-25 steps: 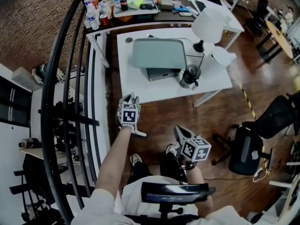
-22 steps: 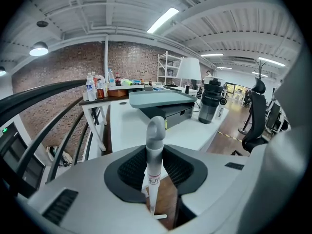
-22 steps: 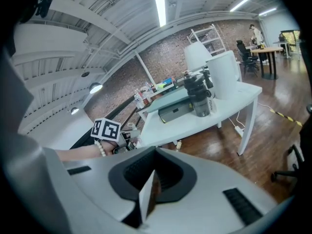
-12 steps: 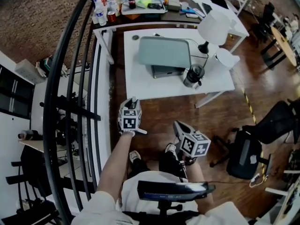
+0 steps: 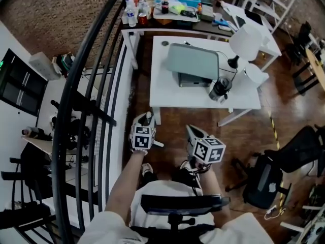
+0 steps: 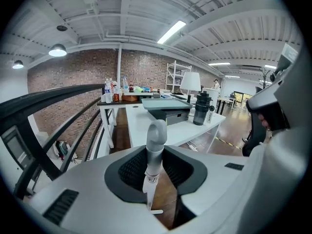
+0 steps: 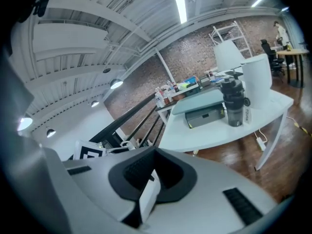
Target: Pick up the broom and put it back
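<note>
The black railing (image 5: 84, 85) runs close on the left. The left gripper (image 5: 145, 118) is clenched on the broom handle (image 6: 156, 139), whose looped grey end pokes toward the far white table (image 5: 167, 93). On the right, the right gripper (image 5: 194, 132) pinches a white piece (image 7: 148, 196), probably the broom's shaft. If the slim handle pivots in the pads, it could knock the railing or the table.

Ceiling strip lights (image 6: 170, 31) and a pendant lamp (image 6: 57, 50) are flooding the room with even, bright light, washing out the white table (image 5: 167, 93) and keeping shadows faint. Fisheye lenses are bowing the black railing (image 6: 48, 99) and darkening every corner. The pale shell of the left gripper (image 6: 155, 155) is going soft at close range.
</note>
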